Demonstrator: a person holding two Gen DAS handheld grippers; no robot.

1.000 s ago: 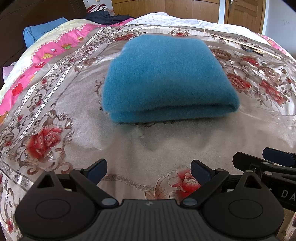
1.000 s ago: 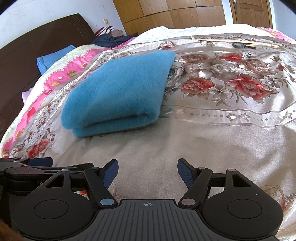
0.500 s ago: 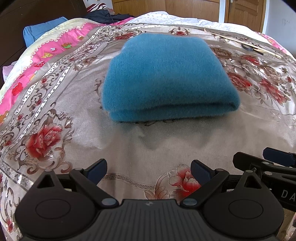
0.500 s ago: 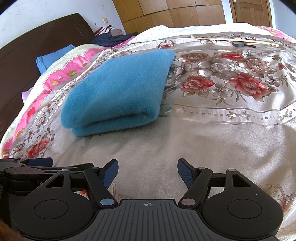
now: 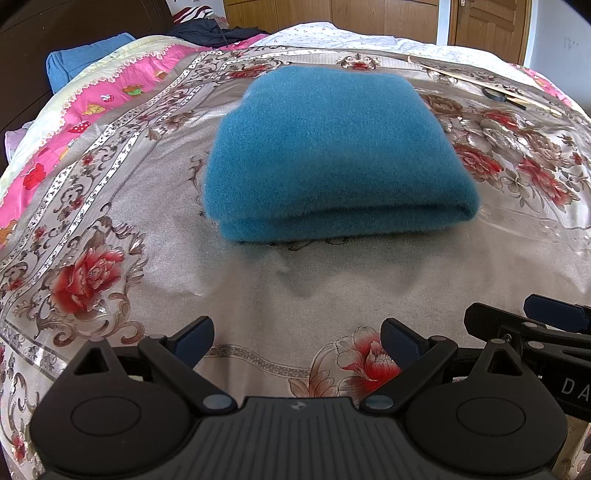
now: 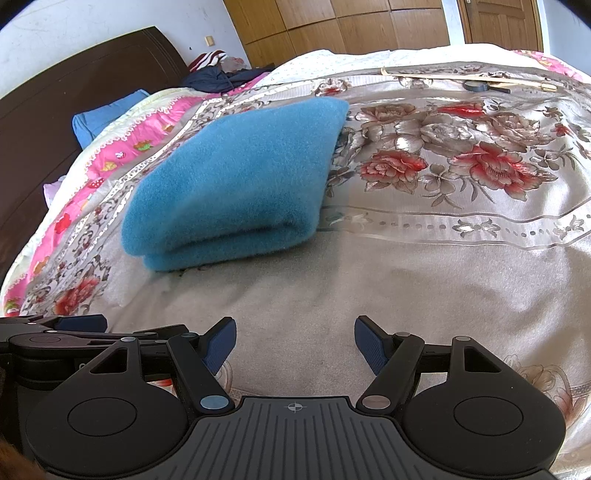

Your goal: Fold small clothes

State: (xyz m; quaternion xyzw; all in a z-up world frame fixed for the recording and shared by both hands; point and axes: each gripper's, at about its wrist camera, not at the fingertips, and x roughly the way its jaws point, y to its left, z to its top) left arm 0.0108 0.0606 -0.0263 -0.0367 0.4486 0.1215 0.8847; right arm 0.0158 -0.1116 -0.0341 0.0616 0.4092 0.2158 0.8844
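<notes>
From your left wrist camera, your left gripper (image 5: pixel 297 341) hovers low over the floral satin bedspread (image 5: pixel 110 229), its 2 blue-padded fingers (image 5: pixel 194 338) spread wide and holding nothing. The folded fuzzy teal-blue garment (image 5: pixel 332 155) lies at 12 o'clock, well apart from the fingertips. Your right gripper (image 5: pixel 546 325) shows at 3 o'clock. A pink patterned quilt (image 5: pixel 74 122) runs along at 10 o'clock, wooden wardrobe doors (image 5: pixel 369 14) stand behind.

From your right wrist camera, your right gripper (image 6: pixel 295 341) also gapes wide and empty above the bedspread (image 6: pixel 406 277). The garment (image 6: pixel 236 181) sits at 11 o'clock, your left gripper (image 6: pixel 81 325) at 9 o'clock. A dark wooden headboard (image 6: pixel 74 81) rises at 10 o'clock; a thin wooden stick (image 6: pixel 461 76) lies at 1 o'clock.
</notes>
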